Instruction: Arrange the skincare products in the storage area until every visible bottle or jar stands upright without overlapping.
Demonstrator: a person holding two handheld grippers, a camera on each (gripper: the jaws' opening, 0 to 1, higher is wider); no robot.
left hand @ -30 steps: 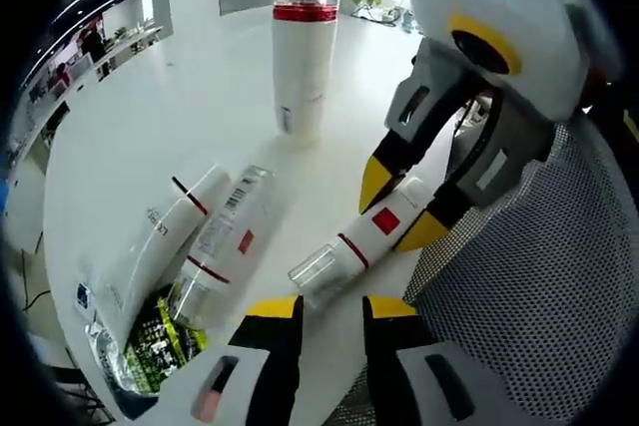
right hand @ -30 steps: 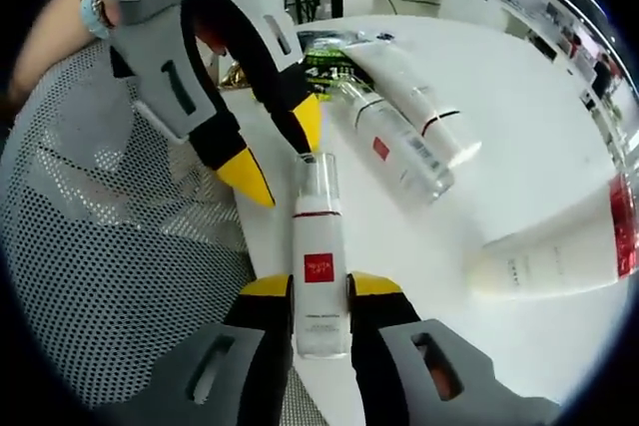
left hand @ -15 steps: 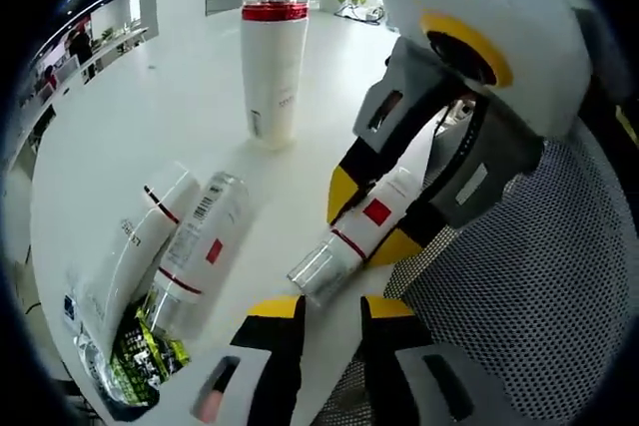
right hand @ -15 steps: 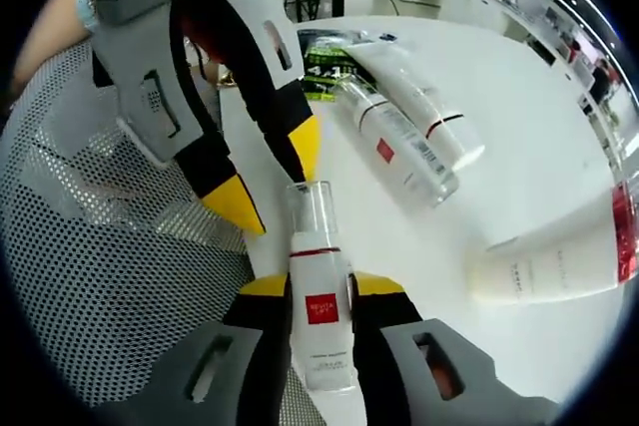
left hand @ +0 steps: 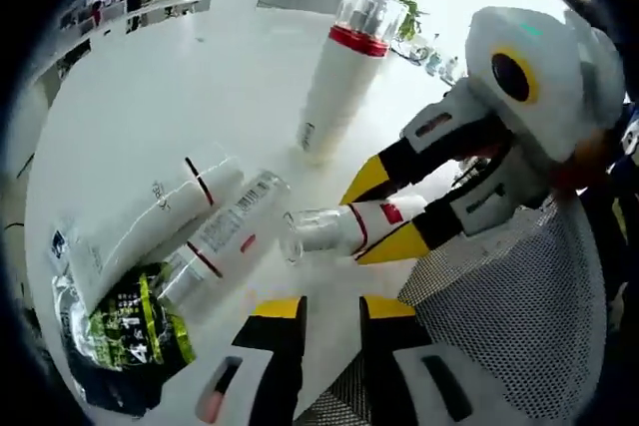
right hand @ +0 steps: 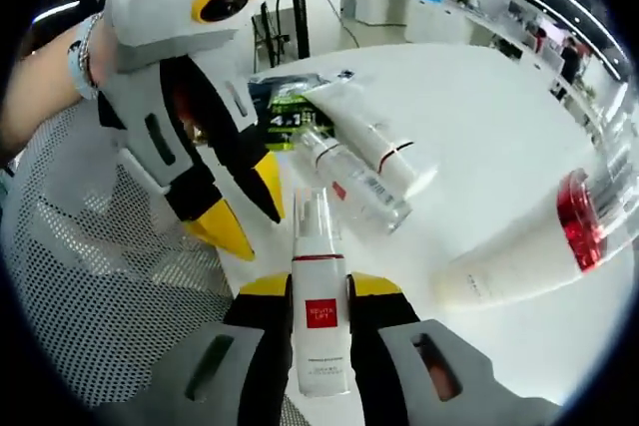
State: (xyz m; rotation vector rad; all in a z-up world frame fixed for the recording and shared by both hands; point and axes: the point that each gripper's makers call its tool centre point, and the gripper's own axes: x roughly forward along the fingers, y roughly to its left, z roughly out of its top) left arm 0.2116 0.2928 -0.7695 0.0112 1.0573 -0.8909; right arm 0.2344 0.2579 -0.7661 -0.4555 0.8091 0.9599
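- White round table (left hand: 150, 107): tall red-banded bottle (left hand: 339, 87) stands upright.
- White tube (left hand: 150, 236) and clear-capped bottle (left hand: 225, 241) lie side by side, touching.
- Right gripper (right hand: 319, 291) clamps the small red-label bottle (right hand: 319, 321), raised off the table.
- Left gripper (left hand: 319, 308): jaws parted, empty.

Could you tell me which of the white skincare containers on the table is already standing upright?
The tall bottle with the red band and clear cap. The tube and slim bottle lie flat beside each other; the right gripper holds another bottle.
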